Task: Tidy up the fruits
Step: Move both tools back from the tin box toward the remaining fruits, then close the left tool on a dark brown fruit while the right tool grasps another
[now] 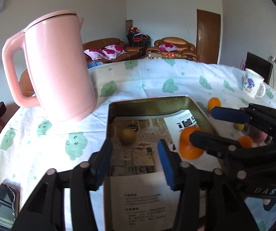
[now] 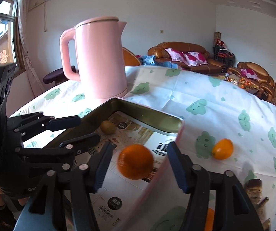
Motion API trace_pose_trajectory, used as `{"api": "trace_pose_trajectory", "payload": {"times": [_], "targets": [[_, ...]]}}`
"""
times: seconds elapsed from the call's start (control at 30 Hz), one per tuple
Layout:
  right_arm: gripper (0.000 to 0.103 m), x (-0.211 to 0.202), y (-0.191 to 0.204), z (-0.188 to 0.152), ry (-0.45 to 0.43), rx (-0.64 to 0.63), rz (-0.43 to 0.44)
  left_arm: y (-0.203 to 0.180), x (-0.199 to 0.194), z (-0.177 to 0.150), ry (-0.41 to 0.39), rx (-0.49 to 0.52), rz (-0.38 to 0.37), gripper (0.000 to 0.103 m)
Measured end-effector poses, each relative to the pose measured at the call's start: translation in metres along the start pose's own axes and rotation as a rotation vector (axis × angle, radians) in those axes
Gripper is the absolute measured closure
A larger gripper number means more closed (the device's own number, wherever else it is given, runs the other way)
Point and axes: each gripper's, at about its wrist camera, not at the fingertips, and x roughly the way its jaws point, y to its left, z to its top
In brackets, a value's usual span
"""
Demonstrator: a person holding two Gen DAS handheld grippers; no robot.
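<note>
On the cloud-print tablecloth (image 2: pixel 205 88) sits a metal tin (image 1: pixel 149 101) lined with printed leaflets (image 1: pixel 147 207) in Chinese, too small to read. Both claws stand parted over it, empty: left gripper (image 1: pixel 133 159) near a kiwi (image 1: pixel 127 136); right gripper (image 2: pixel 139 165) flanking a blurred orange (image 2: pixel 135 161), pads clear of it. "DAS" marks the right gripper's body.

"DAS" is embossed on the right tool (image 1: pixel 228 123).
</note>
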Motion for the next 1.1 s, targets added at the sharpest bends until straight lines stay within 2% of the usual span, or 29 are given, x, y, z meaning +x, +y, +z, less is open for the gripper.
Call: {"api": "trace_pose_trajectory", "payload": {"times": [0.03,0.1,0.13,0.3,0.43,0.5,0.6,0.77,0.87,0.9,0.93,0.97,1.1], "targets": [[0.039,-0.007,-0.004,-0.001,-0.01,0.008,0.003,-0.002,-0.005,-0.001,-0.016,-0.003,0.003,0.031],[0.039,-0.023,-0.012,-0.005,-0.022,0.014,-0.009,-0.009,-0.016,-0.004,-0.053,-0.001,0.0,0.021],[0.039,-0.033,-0.017,-0.009,-0.027,0.011,-0.023,-0.013,-0.023,-0.005,-0.07,0.001,-0.012,0.02],[0.038,-0.085,-0.045,-0.043,-0.04,0.016,-0.14,-0.043,-0.044,-0.014,-0.115,0.023,-0.075,0.02],[0.038,-0.107,-0.063,-0.072,-0.005,0.046,-0.182,-0.076,-0.053,-0.021,-0.13,0.073,-0.128,0.02],[0.038,-0.109,-0.066,-0.082,0.021,0.057,-0.175,-0.092,-0.054,-0.023,-0.124,0.101,-0.157,0.02],[0.038,-0.102,-0.066,-0.09,0.068,0.055,-0.123,-0.109,-0.052,-0.025,-0.109,0.138,-0.16,0.02],[0.038,-0.087,-0.062,-0.091,0.116,0.044,-0.056,-0.114,-0.054,-0.026,-0.102,0.144,-0.167,0.02],[0.038,-0.074,-0.06,-0.093,0.162,0.037,-0.07,-0.116,-0.053,-0.026,-0.09,0.143,-0.174,0.02],[0.043,-0.071,-0.062,-0.095,0.188,0.045,-0.058,-0.116,-0.052,-0.027,-0.088,0.143,-0.179,0.02],[0.052,-0.071,-0.064,-0.095,0.19,0.054,-0.056,-0.118,-0.051,-0.026,-0.084,0.145,-0.184,0.02],[0.055,-0.073,-0.065,-0.095,0.182,0.061,-0.054,-0.119,-0.051,-0.026,-0.08,0.15,-0.19,0.021],[0.055,-0.085,-0.072,-0.098,0.135,0.086,-0.079,-0.132,-0.052,-0.025,-0.079,0.181,-0.21,0.023]]}}
